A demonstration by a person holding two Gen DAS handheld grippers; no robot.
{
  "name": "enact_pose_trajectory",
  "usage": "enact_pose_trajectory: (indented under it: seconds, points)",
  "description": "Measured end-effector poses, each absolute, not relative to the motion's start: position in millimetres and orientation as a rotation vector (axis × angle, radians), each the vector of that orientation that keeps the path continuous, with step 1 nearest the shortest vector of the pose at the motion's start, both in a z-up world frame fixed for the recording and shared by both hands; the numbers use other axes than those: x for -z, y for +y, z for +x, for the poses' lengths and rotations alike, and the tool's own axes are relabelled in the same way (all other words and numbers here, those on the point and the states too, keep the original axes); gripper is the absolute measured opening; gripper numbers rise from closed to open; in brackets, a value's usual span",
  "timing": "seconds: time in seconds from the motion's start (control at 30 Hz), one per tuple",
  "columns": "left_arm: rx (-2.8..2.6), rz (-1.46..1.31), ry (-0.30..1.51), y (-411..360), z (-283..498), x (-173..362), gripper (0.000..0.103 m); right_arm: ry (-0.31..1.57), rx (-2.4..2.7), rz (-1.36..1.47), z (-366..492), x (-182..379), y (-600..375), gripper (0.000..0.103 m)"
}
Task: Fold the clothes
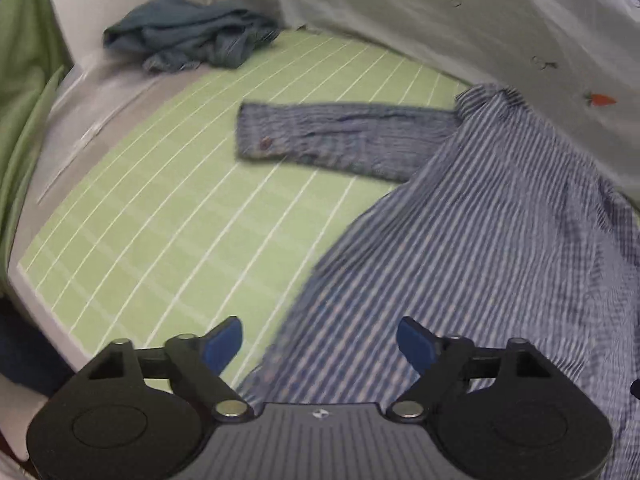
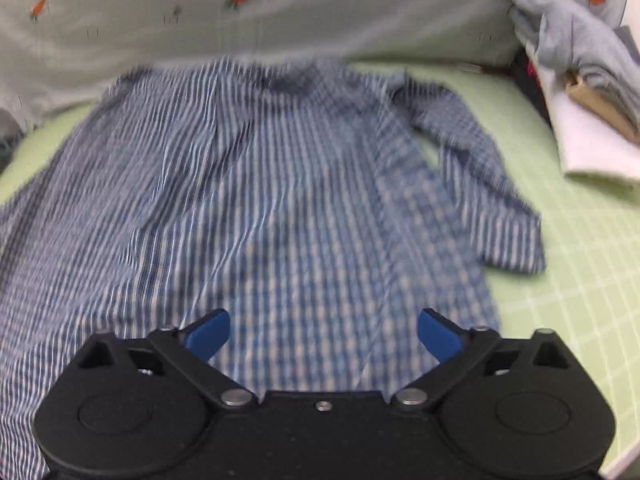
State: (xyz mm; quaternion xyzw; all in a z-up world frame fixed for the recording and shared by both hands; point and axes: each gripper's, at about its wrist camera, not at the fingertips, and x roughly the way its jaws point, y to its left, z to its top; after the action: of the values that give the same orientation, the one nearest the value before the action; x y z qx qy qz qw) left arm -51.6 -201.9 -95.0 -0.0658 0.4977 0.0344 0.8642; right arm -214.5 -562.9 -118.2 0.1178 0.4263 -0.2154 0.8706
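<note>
A blue and white striped shirt (image 2: 256,184) lies spread flat on the green grid mat (image 2: 580,264). In the left wrist view the shirt body (image 1: 480,240) fills the right side, and one sleeve (image 1: 344,136) stretches out to the left across the mat (image 1: 160,208). The other sleeve (image 2: 480,184) lies bent along the shirt's right side. My left gripper (image 1: 320,344) is open and empty above the shirt's lower left hem. My right gripper (image 2: 324,336) is open and empty above the shirt's lower middle.
A crumpled dark teal garment (image 1: 188,32) lies at the far left corner of the mat. A pile of grey and white clothes (image 2: 584,80) sits at the far right. A pale cloth with carrot prints (image 2: 280,12) hangs behind the mat.
</note>
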Motion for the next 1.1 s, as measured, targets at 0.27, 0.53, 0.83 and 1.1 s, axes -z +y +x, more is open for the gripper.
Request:
enact_pose_trajectory:
  seconds: [0.27, 0.53, 0.83, 1.1]
  points:
    - [0.033, -0.131, 0.983, -287, -12, 76, 0.092, 0.781, 0.557, 0.317, -208, 111, -637, 0.103]
    - [0.147, -0.044, 0.992, -377, 33, 78, 0.092, 0.853, 0.703, 0.421, -193, 138, -743, 0.09]
    - [0.197, 0.031, 1.03, -423, 37, 80, 0.092, 0.834, 0.621, 0.391, -194, 158, -775, 0.005]
    - [0.243, 0.083, 1.066, -434, 28, 83, 0.092, 0.675, 0.856, -0.04, -205, 115, -768, 0.004]
